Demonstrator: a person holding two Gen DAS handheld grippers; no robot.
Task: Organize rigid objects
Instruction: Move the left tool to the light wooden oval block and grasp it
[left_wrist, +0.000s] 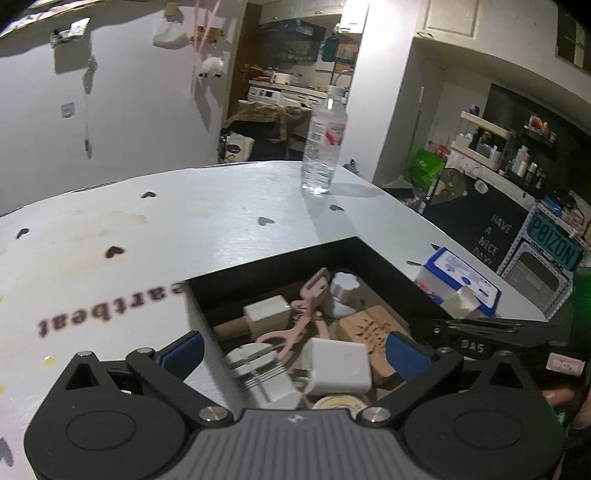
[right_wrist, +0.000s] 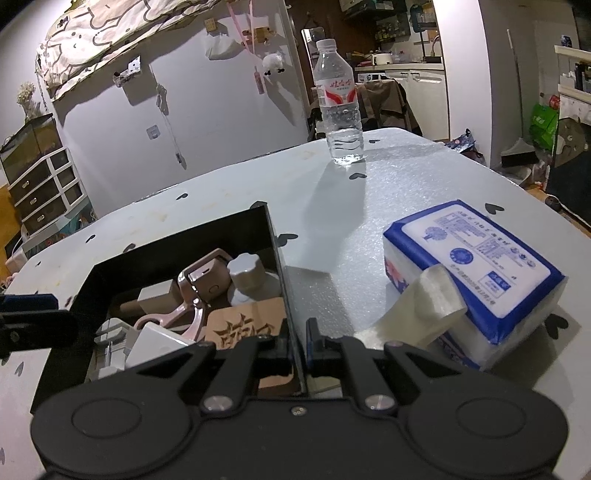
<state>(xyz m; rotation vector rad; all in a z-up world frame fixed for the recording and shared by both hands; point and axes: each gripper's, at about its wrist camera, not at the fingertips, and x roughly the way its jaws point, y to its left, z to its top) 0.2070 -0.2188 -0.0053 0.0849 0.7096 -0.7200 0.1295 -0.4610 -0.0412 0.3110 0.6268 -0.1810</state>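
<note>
1. Your right claw (right_wrist: 297, 345) is clamped shut on the right-hand wall of the black box (right_wrist: 271, 236), one finger inside and one outside. That grip most likely pins the box to the desk (right_wrist: 332, 206) so it cannot slide while things go in.
2. Your left claw (left_wrist: 295, 350) stands wide open above the near part of the box, with nothing between its fingers. The white block (left_wrist: 338, 365) lies directly below the gap, resting among the other items and touching neither pad.
3. The rigid things are gathered inside the box: the white block and a ribbed white piece (left_wrist: 258, 369) at the near side, a pink tool (left_wrist: 299, 321) lying slantwise across the middle, a carved wooden block (left_wrist: 369, 328) to the right, a white cap (left_wrist: 345, 288) at the far end.
4. They lie piled loosely rather than in rows, so I judge the sorting well advanced but not tidy.
5. The tissue pack (right_wrist: 476, 266) sits on the desk to the right of the box, near your right claw, and the water bottle (right_wrist: 340, 107) stands upright far off. Both are outside the box; the pack is soft, so it probably stays out.
6. With the left claw empty, your next reach likely goes away from the box; keep the right grip firm meanwhile.
</note>
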